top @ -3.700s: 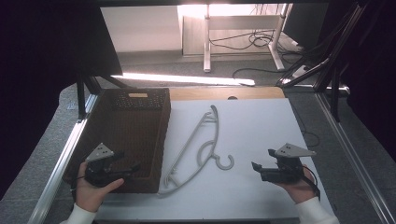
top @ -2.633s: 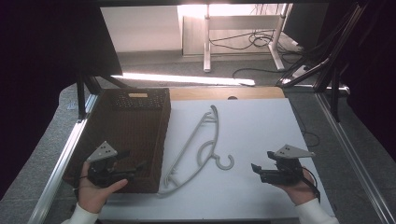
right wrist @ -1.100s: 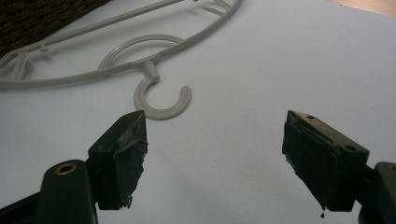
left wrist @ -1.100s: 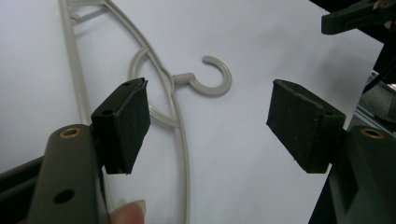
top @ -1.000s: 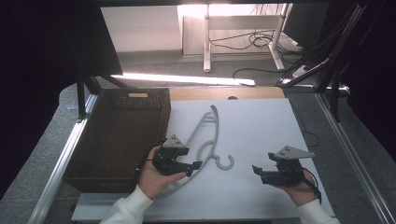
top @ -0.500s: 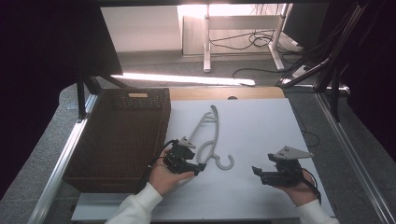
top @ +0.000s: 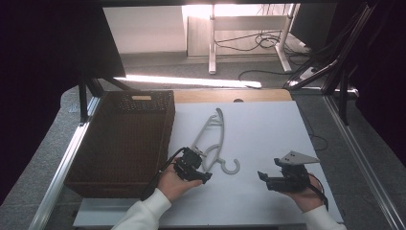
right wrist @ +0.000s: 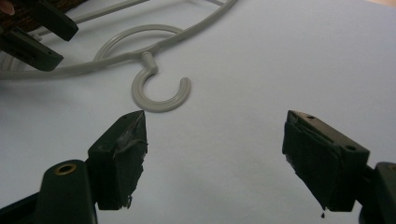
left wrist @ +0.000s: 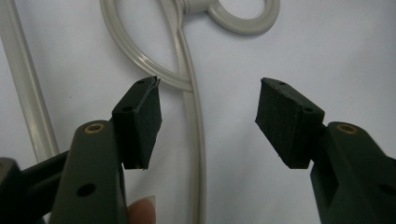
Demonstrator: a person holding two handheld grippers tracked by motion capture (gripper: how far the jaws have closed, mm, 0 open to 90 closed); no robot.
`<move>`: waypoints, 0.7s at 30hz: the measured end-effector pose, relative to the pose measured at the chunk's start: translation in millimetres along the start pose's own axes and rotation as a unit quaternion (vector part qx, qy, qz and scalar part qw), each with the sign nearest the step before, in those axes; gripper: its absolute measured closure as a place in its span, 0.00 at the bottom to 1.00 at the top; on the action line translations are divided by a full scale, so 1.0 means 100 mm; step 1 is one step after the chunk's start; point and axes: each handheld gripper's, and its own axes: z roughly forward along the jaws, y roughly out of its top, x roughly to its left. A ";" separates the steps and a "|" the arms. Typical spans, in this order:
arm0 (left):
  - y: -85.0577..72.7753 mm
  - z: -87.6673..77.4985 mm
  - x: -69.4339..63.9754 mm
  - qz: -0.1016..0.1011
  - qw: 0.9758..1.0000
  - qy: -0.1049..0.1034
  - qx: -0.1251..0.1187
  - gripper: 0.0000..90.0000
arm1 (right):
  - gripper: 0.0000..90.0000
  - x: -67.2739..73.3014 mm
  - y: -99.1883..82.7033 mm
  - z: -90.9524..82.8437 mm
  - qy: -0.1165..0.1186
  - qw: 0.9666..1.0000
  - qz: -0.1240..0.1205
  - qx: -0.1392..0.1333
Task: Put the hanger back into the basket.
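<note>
Since the earlier frames, my left gripper [top: 197, 173] has crossed from the basket [top: 119, 143] to the hanger [top: 210, 139], which lies flat on the white table [top: 268, 134] just right of the basket. Its jaws have just been closing; they stand apart, straddling the hanger's arm without pressing it. My right gripper [top: 268, 179] rests wide open, holding nothing, near the hanger's hook [right wrist: 161, 91].

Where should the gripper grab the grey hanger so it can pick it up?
Probably the thin arm just below the neck of the hanger, coming straight down from above. The hanger lies flat on the white table, and that rod is slim enough to fit between the left gripper pads, which have just been closing around it without touching yet.
</note>
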 end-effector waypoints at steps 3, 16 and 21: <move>-0.01 0.04 0.00 -0.001 1.000 0.008 0.005 0.46 | 0.25 0.00 0.00 0.00 -0.005 1.000 -0.001 0.001; -0.02 0.13 0.03 -0.014 0.999 0.026 0.015 0.55 | 0.25 -0.01 -0.01 0.01 -0.021 1.000 0.009 0.010; -0.03 0.22 -0.01 -0.008 0.999 0.028 0.030 0.59 | 0.25 -0.01 -0.01 0.01 -0.021 1.000 0.010 0.012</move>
